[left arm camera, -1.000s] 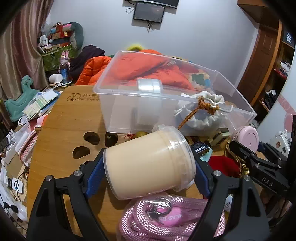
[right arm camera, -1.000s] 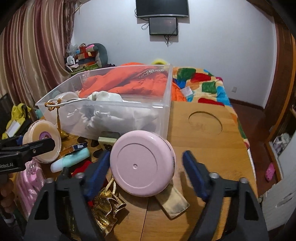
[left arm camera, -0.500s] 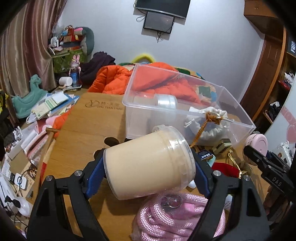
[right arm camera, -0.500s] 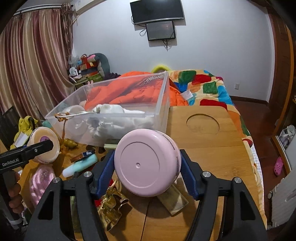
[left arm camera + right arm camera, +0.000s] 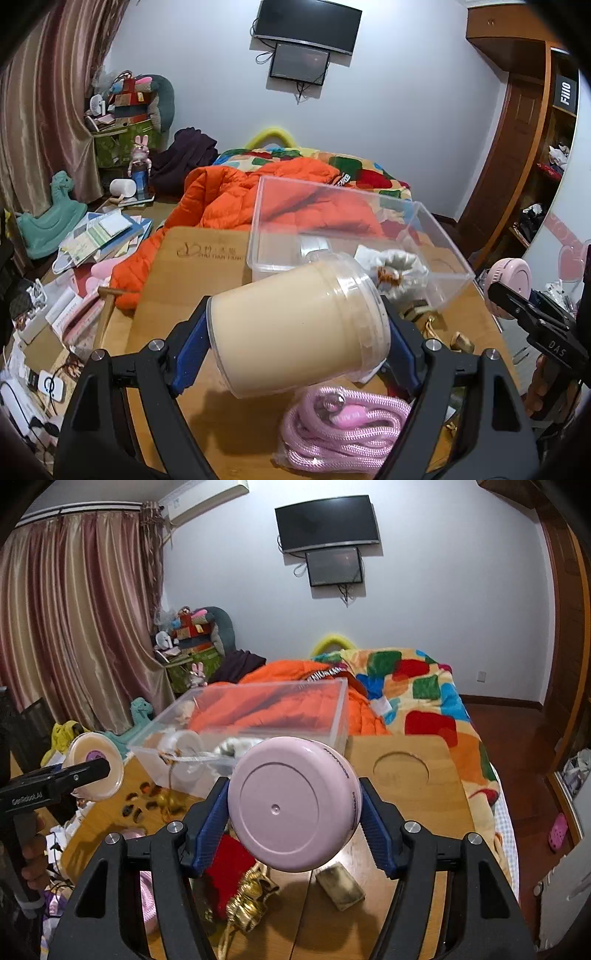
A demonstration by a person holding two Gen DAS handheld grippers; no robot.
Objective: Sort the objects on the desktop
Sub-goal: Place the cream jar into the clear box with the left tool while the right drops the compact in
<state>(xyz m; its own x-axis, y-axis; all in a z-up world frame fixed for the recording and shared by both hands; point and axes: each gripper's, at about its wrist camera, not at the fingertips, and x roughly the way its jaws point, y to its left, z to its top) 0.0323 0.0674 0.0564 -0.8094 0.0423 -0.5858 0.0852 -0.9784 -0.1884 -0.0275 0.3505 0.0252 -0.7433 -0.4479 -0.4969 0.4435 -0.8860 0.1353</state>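
A: Your left tongs [image 5: 295,332] are clamped on the cream cylindrical plastic tub [image 5: 295,325], lying sideways; right tongs [image 5: 293,823] grip the round pink plastic case [image 5: 293,805].

B: Yep, and the clear plastic bin [image 5: 436,273] at the worktop's [image 5: 207,258] far edge sits just ahead of both.

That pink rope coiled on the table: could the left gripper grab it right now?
Probably not. The left gripper is shut on the beige tub, which fills the space between its fingers. The pink rope lies just beneath, uncovered, so the tub would have to go first.
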